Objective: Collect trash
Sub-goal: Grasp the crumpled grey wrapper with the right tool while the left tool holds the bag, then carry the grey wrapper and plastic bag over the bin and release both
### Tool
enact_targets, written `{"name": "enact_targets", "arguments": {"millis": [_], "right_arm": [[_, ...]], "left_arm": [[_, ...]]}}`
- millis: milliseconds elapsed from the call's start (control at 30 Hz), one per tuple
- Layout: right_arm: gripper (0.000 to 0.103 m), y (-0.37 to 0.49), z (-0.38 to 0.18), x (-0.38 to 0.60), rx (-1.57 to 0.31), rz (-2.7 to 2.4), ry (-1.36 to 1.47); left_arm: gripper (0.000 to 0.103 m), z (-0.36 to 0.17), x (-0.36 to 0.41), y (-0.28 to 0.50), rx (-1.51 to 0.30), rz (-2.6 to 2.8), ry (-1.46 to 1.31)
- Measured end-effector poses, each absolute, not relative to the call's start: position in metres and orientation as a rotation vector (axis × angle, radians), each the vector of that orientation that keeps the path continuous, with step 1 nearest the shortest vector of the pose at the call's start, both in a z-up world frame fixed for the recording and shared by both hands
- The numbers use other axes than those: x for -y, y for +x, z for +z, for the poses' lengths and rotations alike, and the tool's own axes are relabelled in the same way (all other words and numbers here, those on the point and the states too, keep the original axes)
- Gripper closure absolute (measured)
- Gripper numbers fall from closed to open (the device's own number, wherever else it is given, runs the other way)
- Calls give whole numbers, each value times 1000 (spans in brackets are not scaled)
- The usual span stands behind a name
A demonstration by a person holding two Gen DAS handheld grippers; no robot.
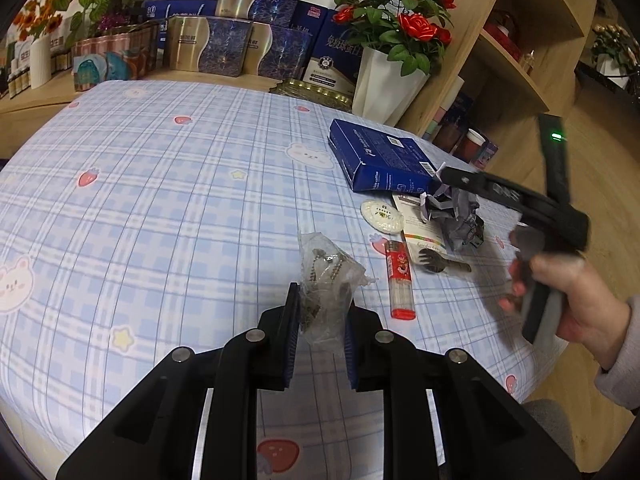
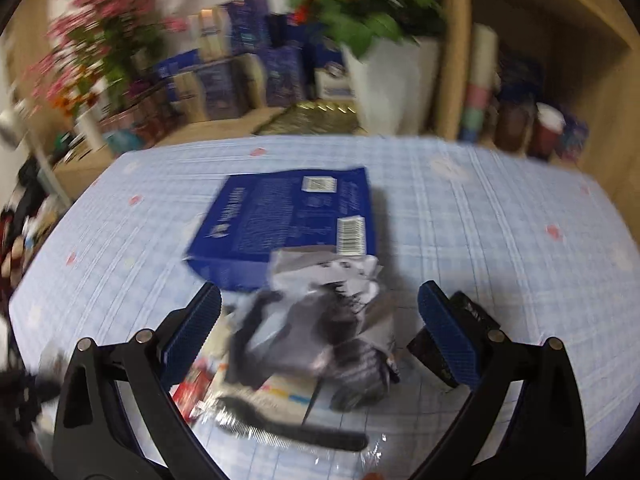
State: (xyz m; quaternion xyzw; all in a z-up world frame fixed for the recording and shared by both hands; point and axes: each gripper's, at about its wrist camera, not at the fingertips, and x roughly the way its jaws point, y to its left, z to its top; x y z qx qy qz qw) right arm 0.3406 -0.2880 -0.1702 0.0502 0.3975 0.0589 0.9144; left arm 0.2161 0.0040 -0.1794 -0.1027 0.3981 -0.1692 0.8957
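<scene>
Crumpled grey paper wad (image 2: 320, 320) lies between the spread-apart right hand-held gripper (image 2: 320, 328) fingers, nearer it; left hand-held gripper (image 1: 320, 320) is clamped on a clear plastic bag (image 1: 326, 280).

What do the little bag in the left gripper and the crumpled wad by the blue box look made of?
Bag: thin clear plastic film, glossy and wrinkled; small metal-looking screws show through. Crumpled wad: probably printed paper, matte grey-white, sharply creased.
</scene>
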Motion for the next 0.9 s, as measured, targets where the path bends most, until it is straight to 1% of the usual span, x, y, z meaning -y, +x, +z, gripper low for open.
{"name": "enact_targets", "arguments": {"millis": [100, 133, 167, 200, 233, 333, 633, 900], "right_arm": [[7, 354, -187, 298, -911, 130, 201], [18, 355, -191, 299, -928, 145, 226], [23, 354, -192, 299, -935, 157, 233], [25, 351, -192, 299, -937, 163, 232], [31, 347, -191, 299, -929, 173, 234], [34, 333, -181, 298, -890, 214, 237], [35, 281, -142, 291, -790, 294, 201], [35, 213, -132, 270, -751, 383, 91]], "left_arm": [[84, -180, -5, 208, -825, -354, -224], [84, -179, -4, 206, -824, -355, -227], [84, -179, -4, 203, -823, -357, -229], [84, -179, -4, 199, -820, -360, -230], [84, -178, -4, 197, -819, -361, -230], [84, -178, -3, 189, -817, -367, -232], [84, -168, -3, 163, -804, -380, -231], [84, -158, -11, 128, -800, -382, -230]]}}
